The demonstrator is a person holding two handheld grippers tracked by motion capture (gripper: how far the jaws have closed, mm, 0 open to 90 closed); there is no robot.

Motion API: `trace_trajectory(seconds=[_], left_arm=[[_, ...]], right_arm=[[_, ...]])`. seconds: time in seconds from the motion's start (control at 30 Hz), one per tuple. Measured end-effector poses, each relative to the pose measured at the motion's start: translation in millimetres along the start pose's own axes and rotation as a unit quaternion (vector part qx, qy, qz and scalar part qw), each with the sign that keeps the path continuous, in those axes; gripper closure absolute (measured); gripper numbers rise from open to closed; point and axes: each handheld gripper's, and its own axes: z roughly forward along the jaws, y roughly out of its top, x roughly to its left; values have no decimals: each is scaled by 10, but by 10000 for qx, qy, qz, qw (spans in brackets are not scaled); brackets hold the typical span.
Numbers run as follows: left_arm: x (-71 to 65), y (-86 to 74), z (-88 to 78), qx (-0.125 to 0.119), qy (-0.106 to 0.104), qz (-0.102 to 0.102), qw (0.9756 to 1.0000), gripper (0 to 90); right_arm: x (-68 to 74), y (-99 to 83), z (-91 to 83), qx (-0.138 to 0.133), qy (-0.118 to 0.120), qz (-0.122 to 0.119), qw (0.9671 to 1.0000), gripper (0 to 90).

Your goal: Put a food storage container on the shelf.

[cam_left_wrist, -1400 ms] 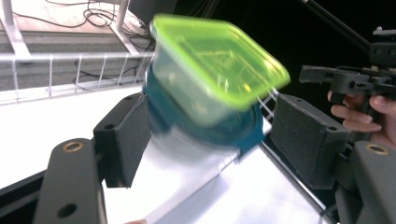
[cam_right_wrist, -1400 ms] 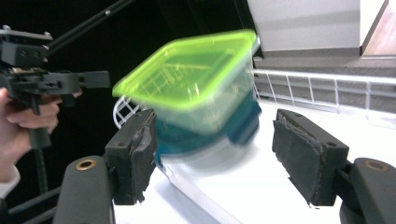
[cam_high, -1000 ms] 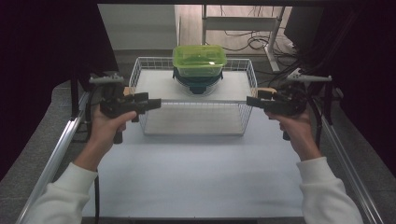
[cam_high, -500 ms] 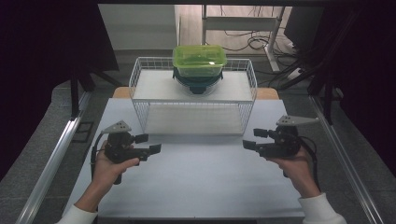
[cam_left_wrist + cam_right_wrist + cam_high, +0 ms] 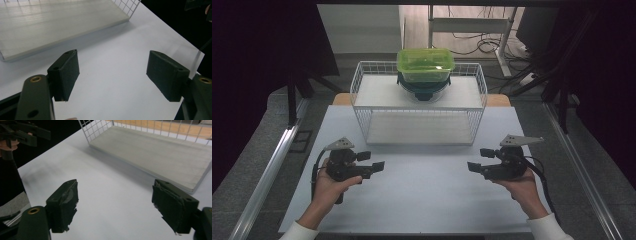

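Left tongs point(image 5: 379, 165) and right tongs point(image 5: 472, 166) spread, empty, low over white table point(image 5: 422, 200), near wire basket point(image 5: 419, 125)

White wire basket point(image 5: 419, 118), green container point(image 5: 425, 65)

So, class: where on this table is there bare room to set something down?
The white tabletop is bare between the left claw and right claw, in front of the wire basket. It is crowded behind, where the green-lidded container sits.

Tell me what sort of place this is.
Probably a lab or test room set up for recording handling work: a plain white table with a white wire basket, cables on the floor behind it, and a person holding a left gripper and right gripper.
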Motion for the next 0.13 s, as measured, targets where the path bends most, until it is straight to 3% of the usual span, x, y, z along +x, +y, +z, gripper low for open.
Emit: trace_trajectory(seconds=[0.13], left_arm=[[22,1,12,-18,19,20,10000,247]], right_arm=[[-51,-38,-21,-114,-55,45,9999,167]])
